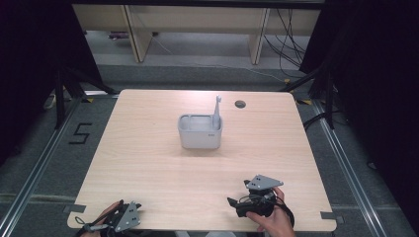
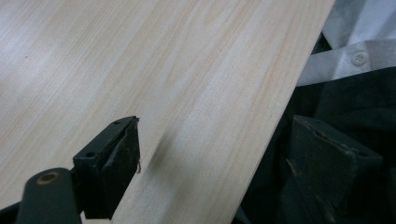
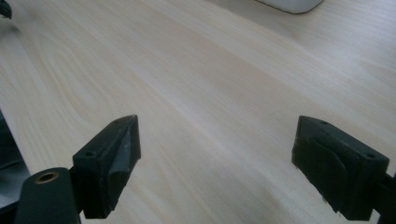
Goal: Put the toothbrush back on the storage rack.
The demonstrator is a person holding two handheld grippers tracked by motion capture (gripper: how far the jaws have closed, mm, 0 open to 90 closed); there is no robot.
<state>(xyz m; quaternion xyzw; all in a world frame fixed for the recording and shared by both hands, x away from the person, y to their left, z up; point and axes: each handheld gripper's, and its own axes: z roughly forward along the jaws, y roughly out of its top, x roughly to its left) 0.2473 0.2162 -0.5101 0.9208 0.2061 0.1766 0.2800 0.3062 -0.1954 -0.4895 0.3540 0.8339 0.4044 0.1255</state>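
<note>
Right gripper point(image 1: 247, 201) wide open and empty at lower right of the high view, nearer than the equally open left gripper point(image 1: 129, 213) to the grey caddy point(image 1: 199, 131) mid-frame, up-left, brush handle point(image 1: 217, 112) standing upright.

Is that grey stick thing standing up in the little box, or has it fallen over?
Standing up. The grey stick rises almost upright from the right end of the grey box, its top well above the rim, leaning slightly.
</note>
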